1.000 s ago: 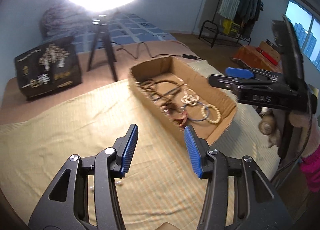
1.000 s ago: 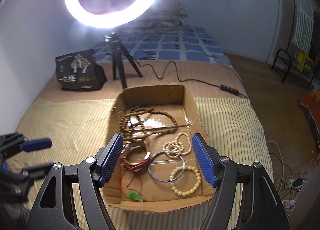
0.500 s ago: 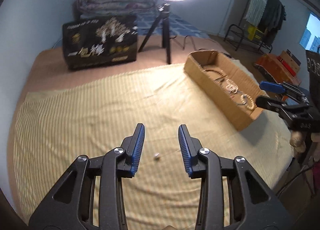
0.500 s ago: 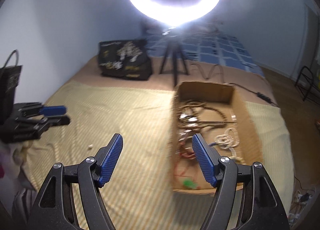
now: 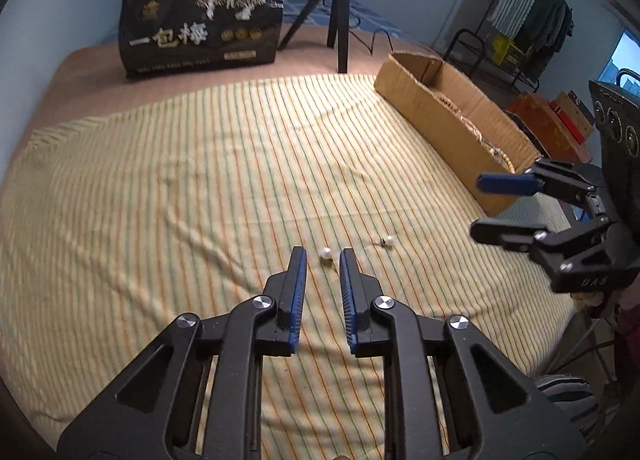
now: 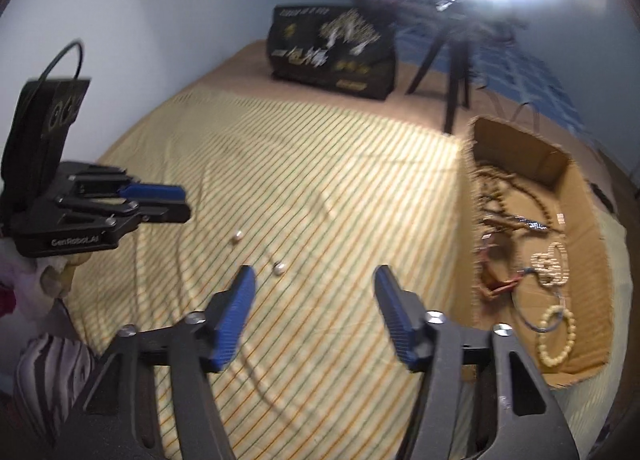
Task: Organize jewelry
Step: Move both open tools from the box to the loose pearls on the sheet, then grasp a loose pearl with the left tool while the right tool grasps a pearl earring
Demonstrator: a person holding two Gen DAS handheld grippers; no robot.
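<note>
Pearl earring [image 5: 325, 253] on striped cloth [image 5: 200, 188] – left gripper [image 5: 323, 260] fingers flanking, apart

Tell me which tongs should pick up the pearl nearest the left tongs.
Left. The left tongs already frame that pearl, its fingers narrowed on either side. The right tongs are wide open and sit nearer the other pearl.

The bed [image 5: 180, 200] is carrying a striped sheet [image 5: 140, 260]; two pearl earrings [image 5: 325, 253] are lying near centre, a cardboard box [image 5: 444, 116] right, a black bag [image 5: 200, 24] and tripod [image 5: 340, 12] far.
</note>
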